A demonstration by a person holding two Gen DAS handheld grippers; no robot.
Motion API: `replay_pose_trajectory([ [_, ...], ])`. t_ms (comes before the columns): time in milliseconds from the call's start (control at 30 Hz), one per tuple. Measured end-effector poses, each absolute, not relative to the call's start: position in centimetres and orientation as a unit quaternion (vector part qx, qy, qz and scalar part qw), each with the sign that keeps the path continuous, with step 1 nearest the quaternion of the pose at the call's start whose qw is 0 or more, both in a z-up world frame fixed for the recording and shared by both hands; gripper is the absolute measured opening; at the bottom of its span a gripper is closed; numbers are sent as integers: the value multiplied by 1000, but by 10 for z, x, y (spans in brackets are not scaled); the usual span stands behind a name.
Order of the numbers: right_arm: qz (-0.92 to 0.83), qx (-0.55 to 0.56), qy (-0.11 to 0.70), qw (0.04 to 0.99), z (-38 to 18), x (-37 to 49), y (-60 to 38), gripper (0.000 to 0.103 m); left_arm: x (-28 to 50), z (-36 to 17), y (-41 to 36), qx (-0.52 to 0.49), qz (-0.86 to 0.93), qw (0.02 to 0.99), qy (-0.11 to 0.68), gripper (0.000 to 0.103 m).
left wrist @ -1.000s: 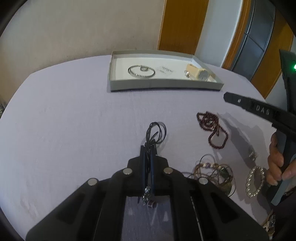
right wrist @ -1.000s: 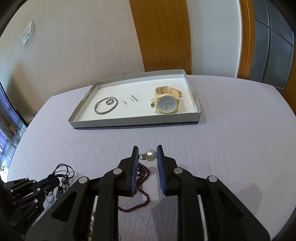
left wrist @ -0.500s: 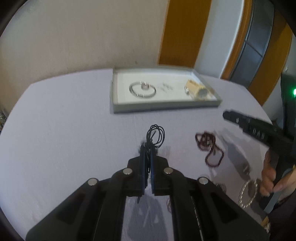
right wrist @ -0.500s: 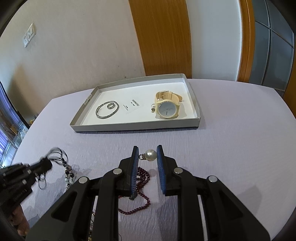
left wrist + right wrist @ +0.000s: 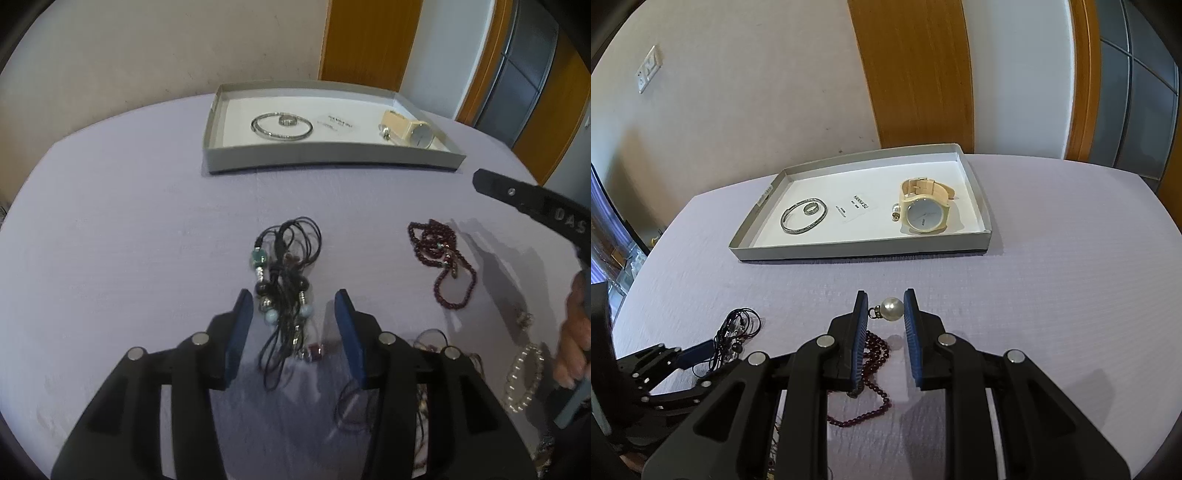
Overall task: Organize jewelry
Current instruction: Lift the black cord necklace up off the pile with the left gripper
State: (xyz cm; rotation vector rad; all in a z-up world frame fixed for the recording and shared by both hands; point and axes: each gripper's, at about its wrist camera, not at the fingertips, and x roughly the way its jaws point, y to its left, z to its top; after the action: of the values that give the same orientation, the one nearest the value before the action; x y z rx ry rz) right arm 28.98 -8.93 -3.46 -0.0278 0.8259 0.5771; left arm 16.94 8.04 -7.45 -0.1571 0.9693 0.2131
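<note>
**Left fingers parting over cord necklace, right fingers clamped on pearl**

Fingers of left gripper opening now, blue pads clear of black cord necklace with glass beads, which lies between them on lilac tablecloth. A second ago pinched shut on that cord; now let go, bundle spread flat on near-centre cloth, well short of shallow grey cardboard tray at far side. Likely meaning: necklace merely set apart from the tangle at near right, not yet put away; fresh grasp needed to carry it to tray.

Right gripper unmoved, fingers clamped on white pearl earring with gold cap, held above dark red beaded necklace lying on cloth, tray further off beyond.

Count in tray: one silver bangle, one silver ring inside bangle, one white printed card, one cream-strapped wristwatch, one small pearl earring just left of watch. On cloth: one cord necklace, one red beaded necklace, one pearl-bead bracelet at near right beside person's hand, plus mixed tangle of chains too jumbled to count.
</note>
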Motion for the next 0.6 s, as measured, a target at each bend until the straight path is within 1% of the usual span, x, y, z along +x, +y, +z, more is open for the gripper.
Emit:
replay_pose_trajectory([
  [33,276,-13,396,876,-35,290,-90,21,170,-76,77,-62,108,877,464,48],
  [100,274,-12,397,876,-35,291,-90,21,169,-76,71,-52,111,880,459,36],
  [133,274,-11,397,876,-35,291,-91,21,168,-75,70,-57,108,880,459,22],
  [167,273,-11,397,876,-35,292,-92,21,165,-74,71,-71,102,879,461,19],
  [233,271,-10,398,876,-36,292,-92,21,163,-74,73,-81,96,879,460,17],
  [400,272,-9,399,875,-37,292,-89,21,159,-74,76,-97,86,879,459,15],
  [433,273,-9,399,875,-36,292,-89,21,159,-73,78,-103,84,879,458,14],
  [467,274,-8,398,876,-36,291,-88,21,159,-71,80,-105,86,882,452,8],
  [600,274,-7,395,877,-32,291,-90,21,160,-66,88,-113,93,880,452,8],
])
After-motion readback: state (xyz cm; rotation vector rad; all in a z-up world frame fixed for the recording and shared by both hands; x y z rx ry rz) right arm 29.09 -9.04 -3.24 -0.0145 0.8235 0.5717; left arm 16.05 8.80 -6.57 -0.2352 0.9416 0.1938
